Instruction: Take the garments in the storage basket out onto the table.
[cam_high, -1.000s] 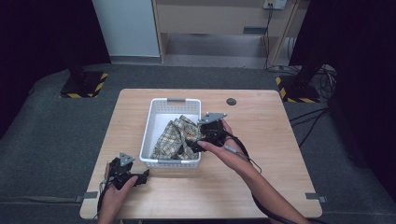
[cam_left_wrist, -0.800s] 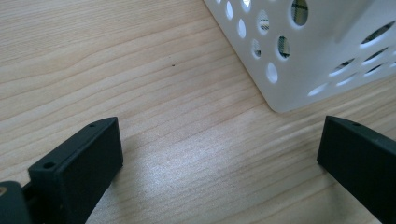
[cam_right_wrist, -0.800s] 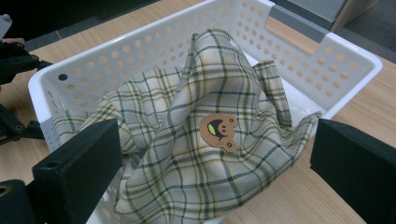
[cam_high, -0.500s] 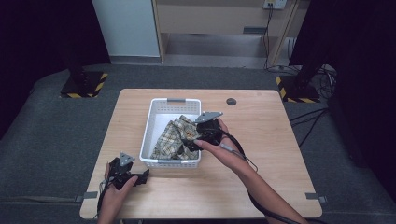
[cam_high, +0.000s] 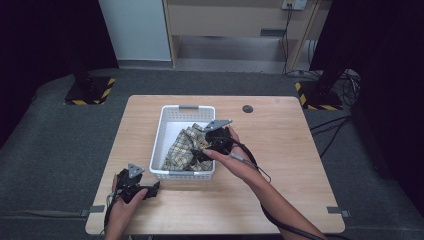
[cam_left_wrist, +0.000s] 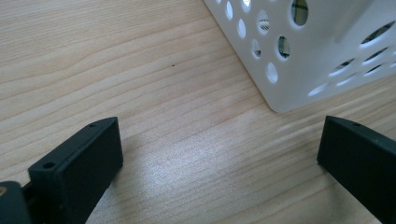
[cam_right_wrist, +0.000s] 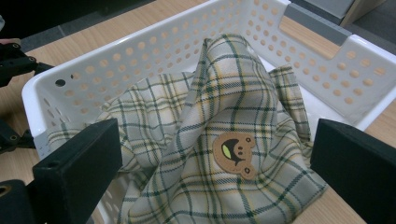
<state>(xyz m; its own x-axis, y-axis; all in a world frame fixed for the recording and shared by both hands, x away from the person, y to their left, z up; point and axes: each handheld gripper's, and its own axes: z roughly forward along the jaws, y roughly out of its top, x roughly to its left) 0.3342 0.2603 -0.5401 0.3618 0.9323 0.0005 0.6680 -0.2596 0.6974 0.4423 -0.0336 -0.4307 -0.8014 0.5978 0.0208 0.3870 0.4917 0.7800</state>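
The right gripper (cam_high: 202, 150) hovers over the near right edge of the white basket (cam_high: 172, 113), its jaws spread wide with nothing between them, poised above the plaid cloth (cam_high: 182, 150). That cloth (cam_right_wrist: 219, 140) lies heaped in the basket (cam_right_wrist: 154, 44), one fold draped over the near rim, a brown bear patch (cam_right_wrist: 235, 154) facing up. The left gripper (cam_high: 142, 192) rests on the worktop (cam_high: 280, 150) near the basket's front left corner (cam_left_wrist: 299, 60), jaws wide apart and empty.
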